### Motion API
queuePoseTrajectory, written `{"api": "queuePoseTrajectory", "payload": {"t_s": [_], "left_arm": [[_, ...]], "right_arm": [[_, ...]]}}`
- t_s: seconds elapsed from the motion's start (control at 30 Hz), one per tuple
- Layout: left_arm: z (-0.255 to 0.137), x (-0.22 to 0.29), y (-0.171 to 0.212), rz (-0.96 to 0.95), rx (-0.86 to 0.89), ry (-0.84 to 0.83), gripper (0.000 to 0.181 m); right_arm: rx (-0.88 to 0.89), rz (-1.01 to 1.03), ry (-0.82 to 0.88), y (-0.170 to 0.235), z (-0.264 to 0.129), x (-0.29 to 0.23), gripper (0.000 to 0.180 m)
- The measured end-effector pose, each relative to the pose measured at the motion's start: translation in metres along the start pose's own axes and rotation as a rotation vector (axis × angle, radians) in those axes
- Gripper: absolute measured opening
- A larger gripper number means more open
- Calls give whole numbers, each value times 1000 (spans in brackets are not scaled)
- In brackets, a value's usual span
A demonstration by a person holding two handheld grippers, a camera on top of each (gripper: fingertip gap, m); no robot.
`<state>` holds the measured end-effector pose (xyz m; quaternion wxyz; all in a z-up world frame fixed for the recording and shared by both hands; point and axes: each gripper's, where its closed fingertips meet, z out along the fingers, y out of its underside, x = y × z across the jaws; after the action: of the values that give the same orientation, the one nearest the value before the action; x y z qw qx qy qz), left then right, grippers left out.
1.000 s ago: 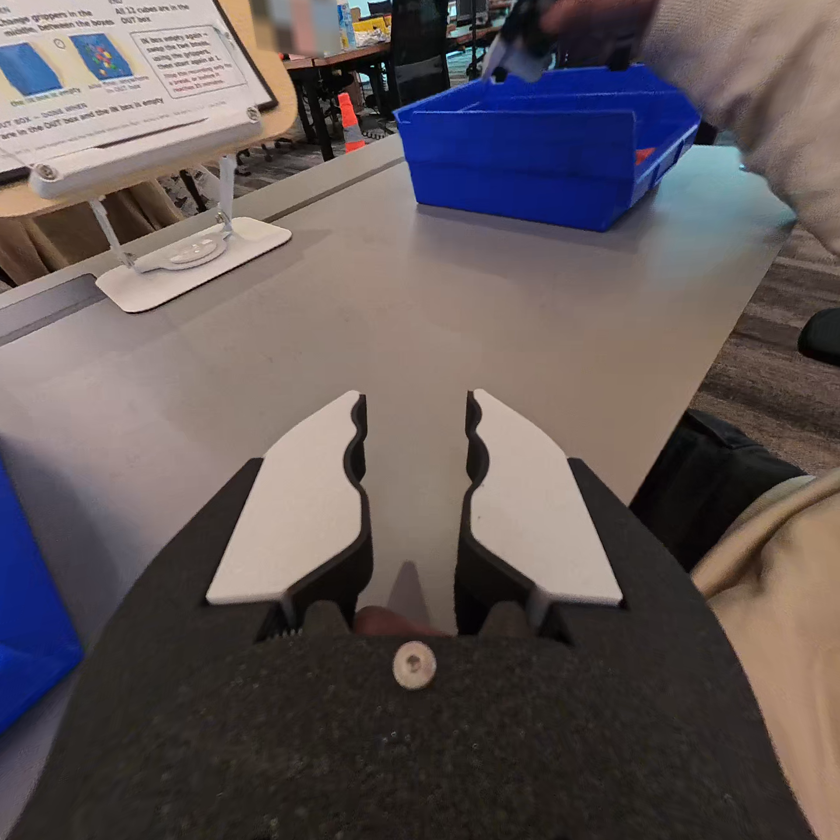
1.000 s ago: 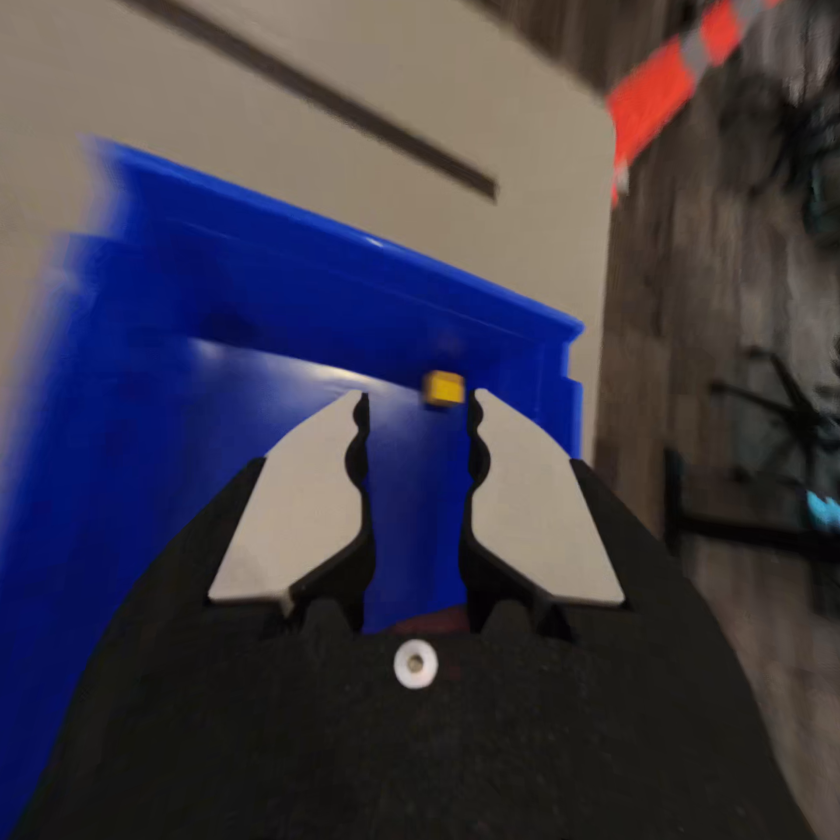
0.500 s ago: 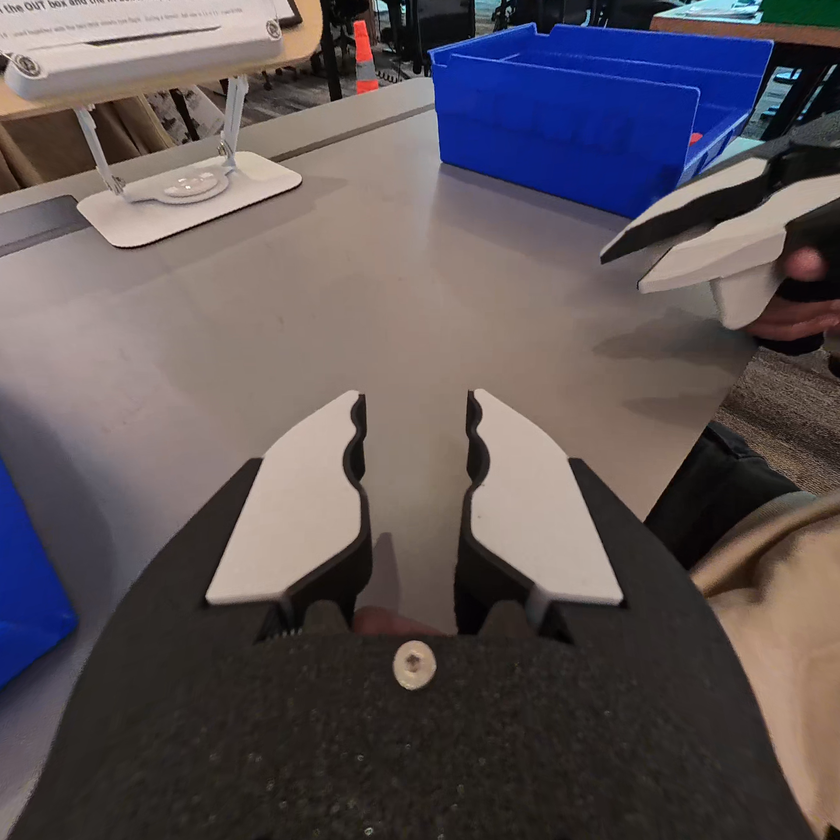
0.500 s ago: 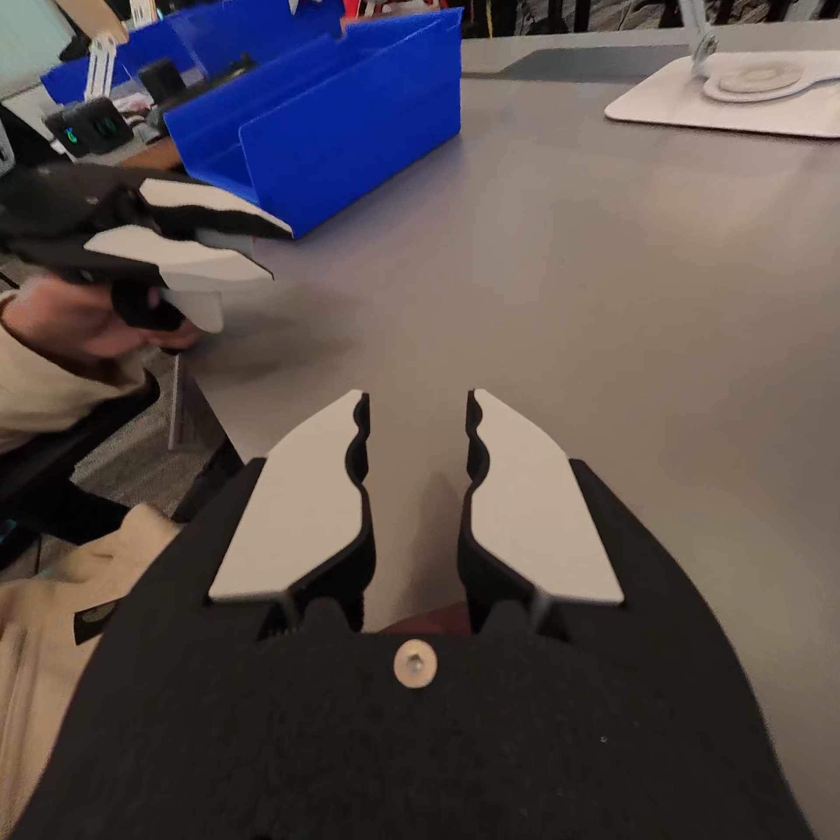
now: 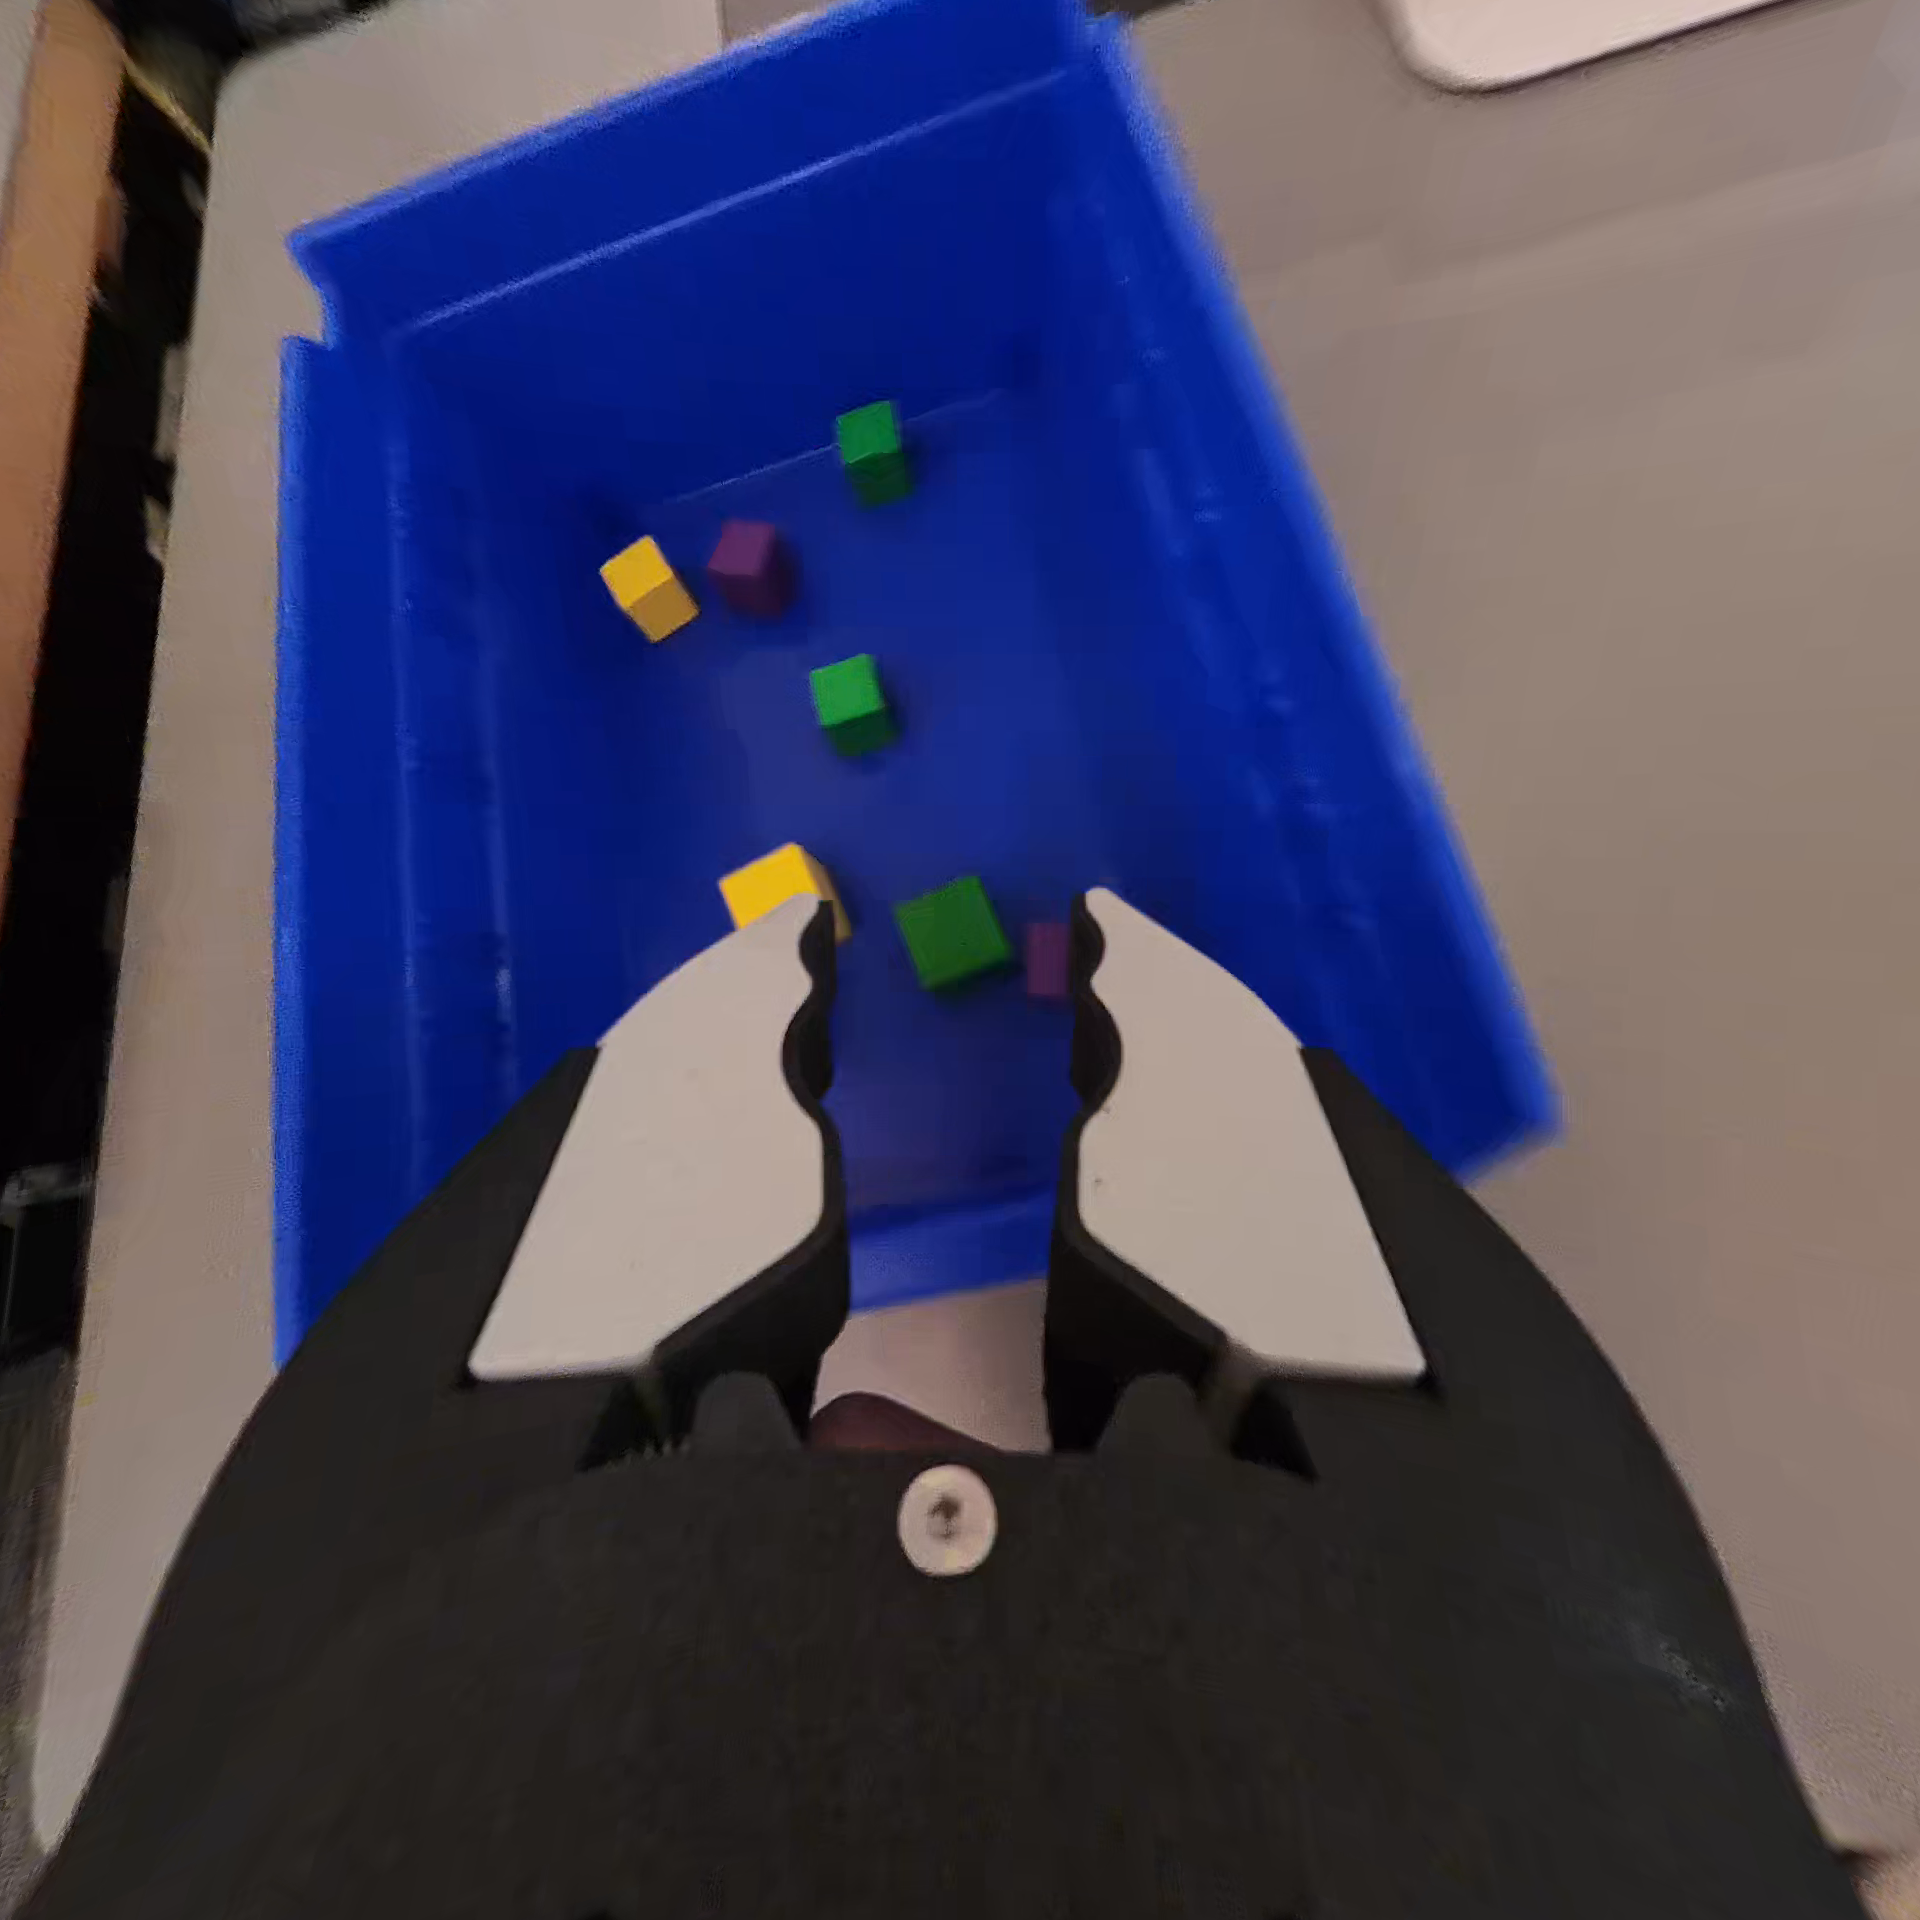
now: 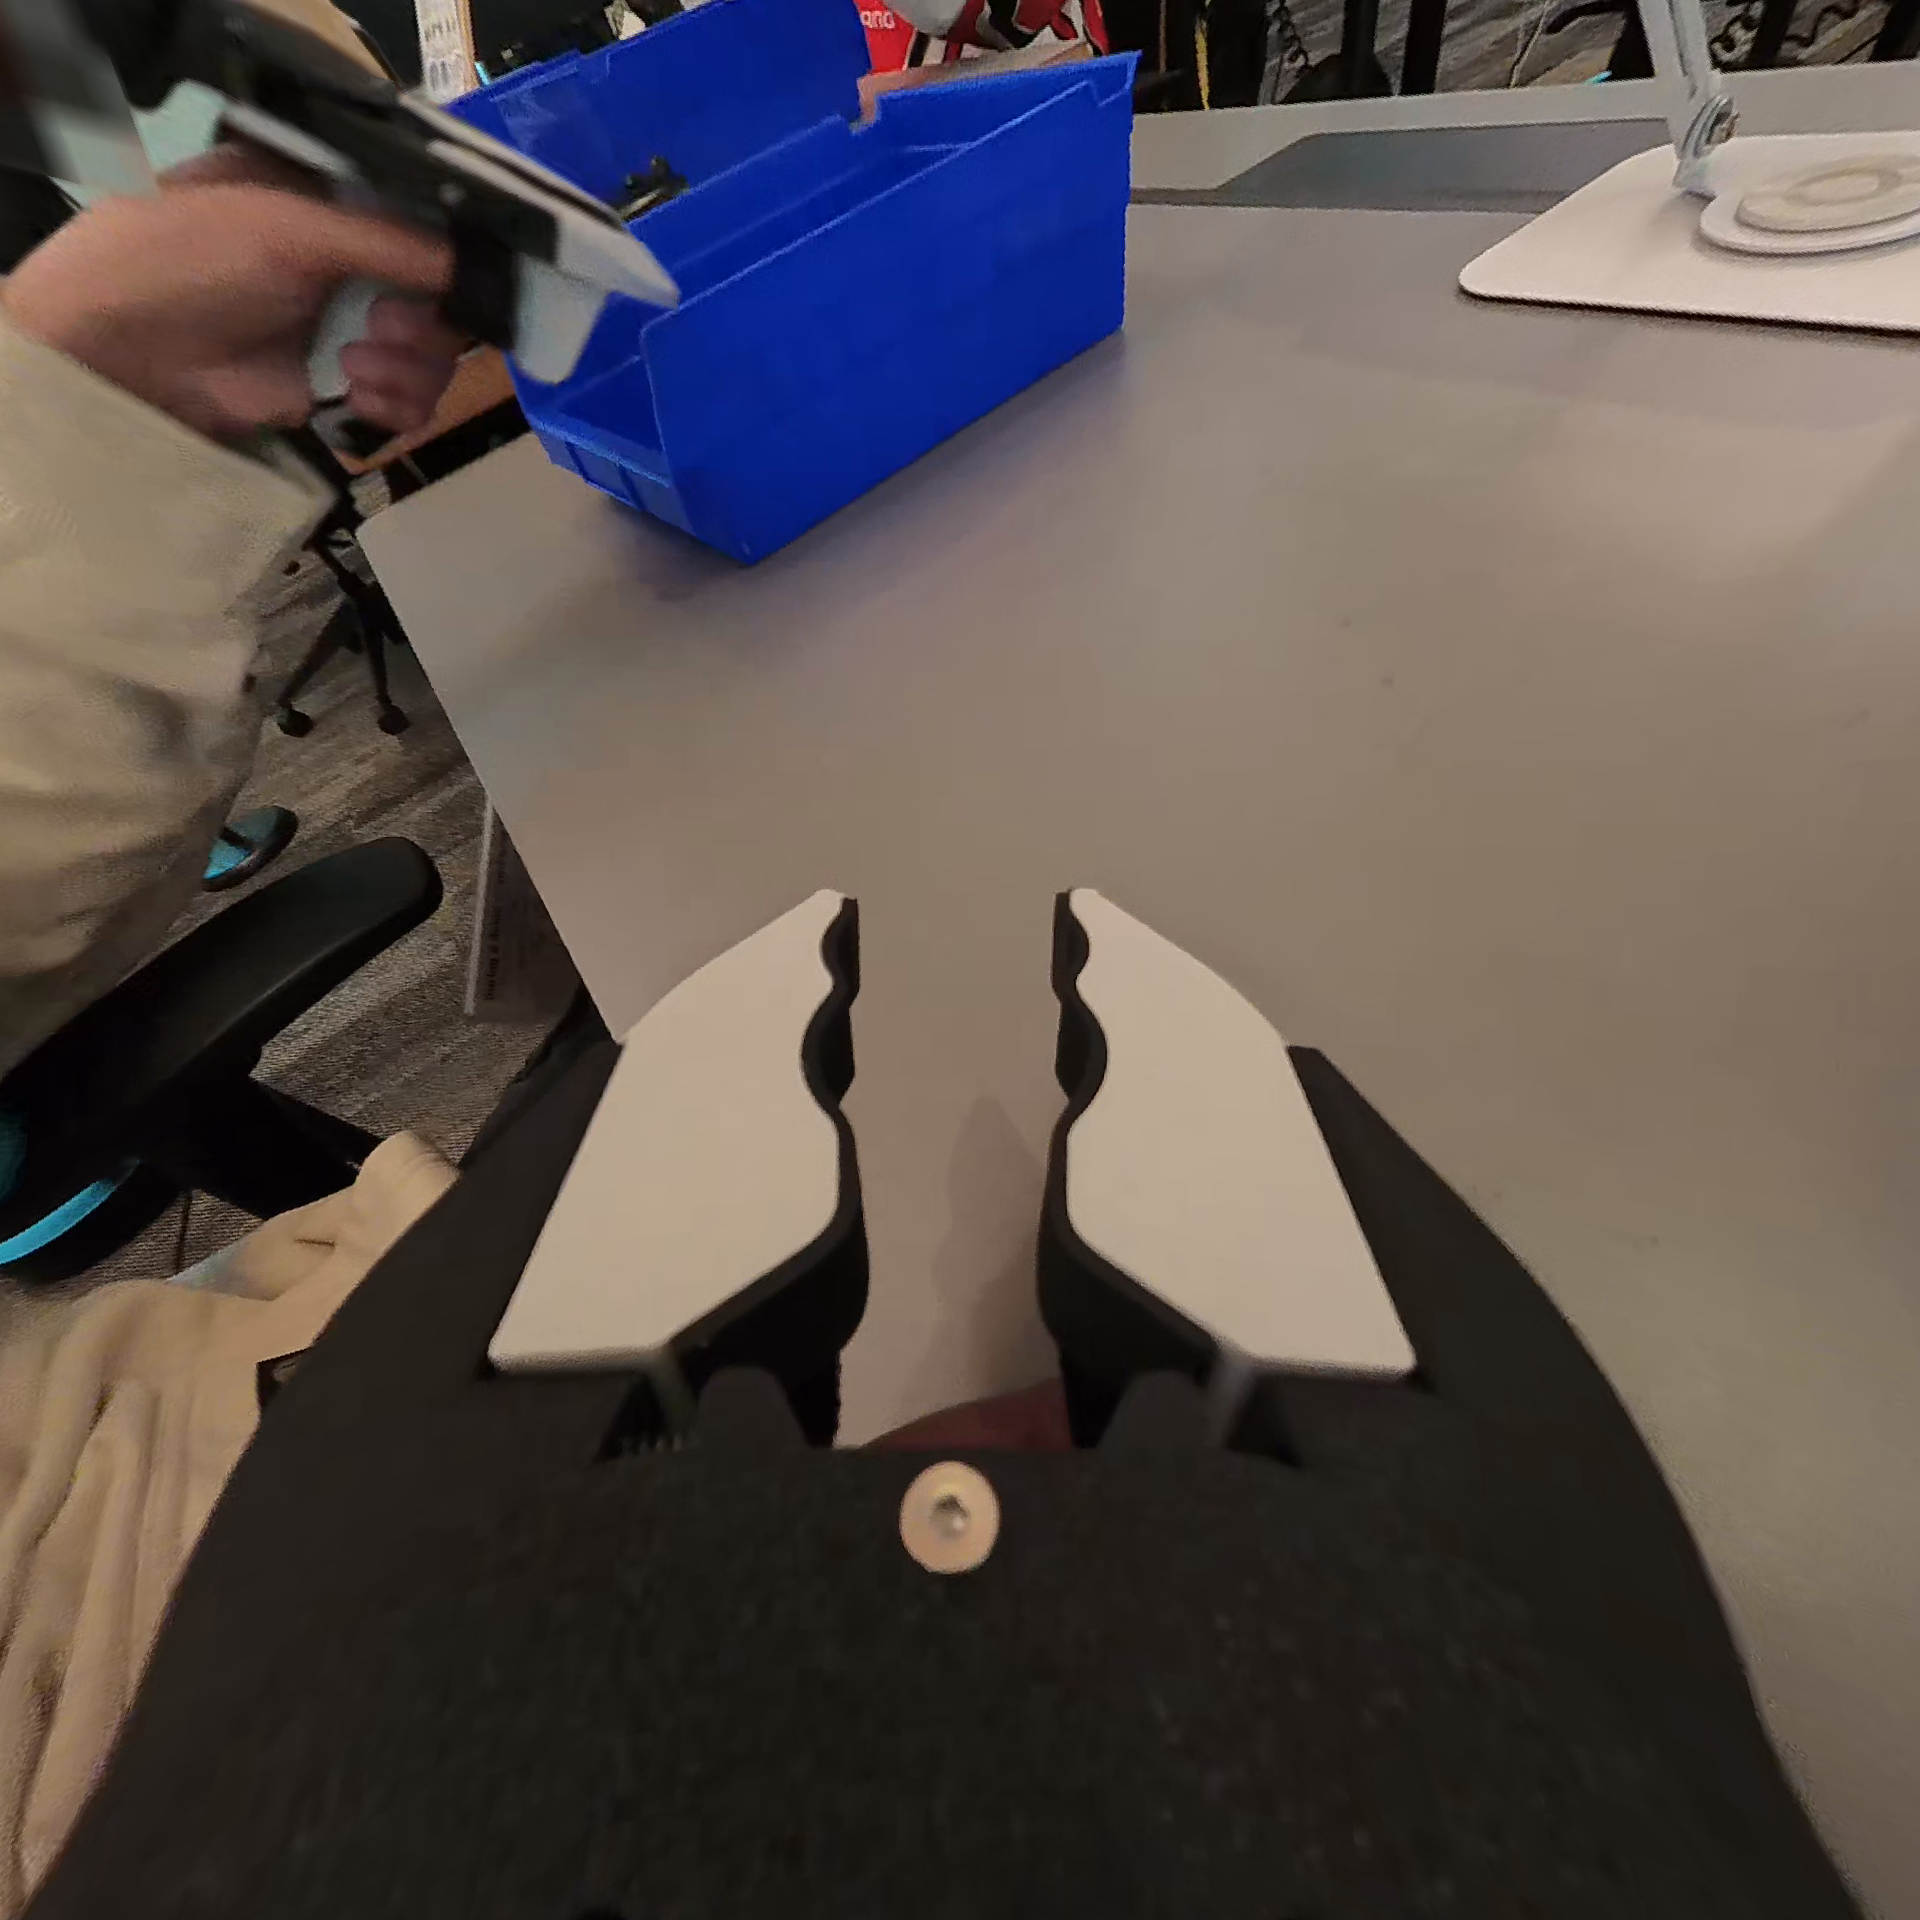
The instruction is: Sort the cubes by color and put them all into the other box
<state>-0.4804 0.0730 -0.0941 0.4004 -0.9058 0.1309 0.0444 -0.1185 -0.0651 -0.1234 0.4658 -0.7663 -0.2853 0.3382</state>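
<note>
Your left gripper (image 5: pixel 951 909) hangs over the near end of the blue box (image 5: pixel 343 831), fingers spread apart with nothing between them. Just past the tips a green cube (image 5: pixel 951 932) lies on the box floor in line with the gap; a yellow cube (image 5: pixel 774 883) sits partly behind the left fingertip and a purple cube (image 5: pixel 1044 958) peeks out beside the right one. Farther in lies a second green cube (image 5: pixel 852 703), then another yellow cube (image 5: pixel 648 587) touching or almost touching another purple cube (image 5: pixel 748 566), and a third green cube (image 5: pixel 871 449) at the far wall.

Your right gripper (image 6: pixel 956 909) is released too, empty, held over the bare grey table (image 6: pixel 1351 675). Beyond it, to the left, your hand (image 6: pixel 208 301) holds the other gripper at the box's near end. A white stand base (image 6: pixel 1704 249) rests at the far right.
</note>
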Motion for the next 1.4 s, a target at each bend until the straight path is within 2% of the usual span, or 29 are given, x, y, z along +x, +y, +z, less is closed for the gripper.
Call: {"api": "queuePoseTrajectory", "payload": {"t_s": [0.07,0.23,0.4,0.47,0.57,0.67,0.77,0.93,1.07,1.23,1.3,1.4], "left_arm": [[26,-20,0,-40,-106,-3,43],[73,-51,28,-175,-344,-5,41],[89,-62,43,-229,-411,-44,40],[94,-58,53,-197,-456,-39,31],[94,-55,53,-175,-478,-46,29],[87,-43,51,-153,-482,17,29],[67,-29,20,-85,-303,62,29],[-4,11,-40,92,155,135,29],[-52,61,-47,181,468,298,29],[-64,111,-27,221,566,476,29],[-73,137,-27,294,609,574,29],[-103,190,-36,401,742,773,29]], "right_arm": [[-4,14,-25,1,0,-3,35],[-25,8,-46,6,-2,-6,35],[-24,21,-76,6,-5,-9,34],[-24,27,-91,5,-6,-11,34],[-25,30,-107,4,-7,-12,34],[-22,23,-103,3,-8,-11,33],[-4,19,-81,1,-12,-5,32],[15,60,-58,0,-12,7,30],[28,61,-77,0,-10,5,30],[73,234,-308,-8,-6,-20,37],[110,373,-403,-18,-2,-23,37],[195,660,-673,-51,4,-36,48]]}}
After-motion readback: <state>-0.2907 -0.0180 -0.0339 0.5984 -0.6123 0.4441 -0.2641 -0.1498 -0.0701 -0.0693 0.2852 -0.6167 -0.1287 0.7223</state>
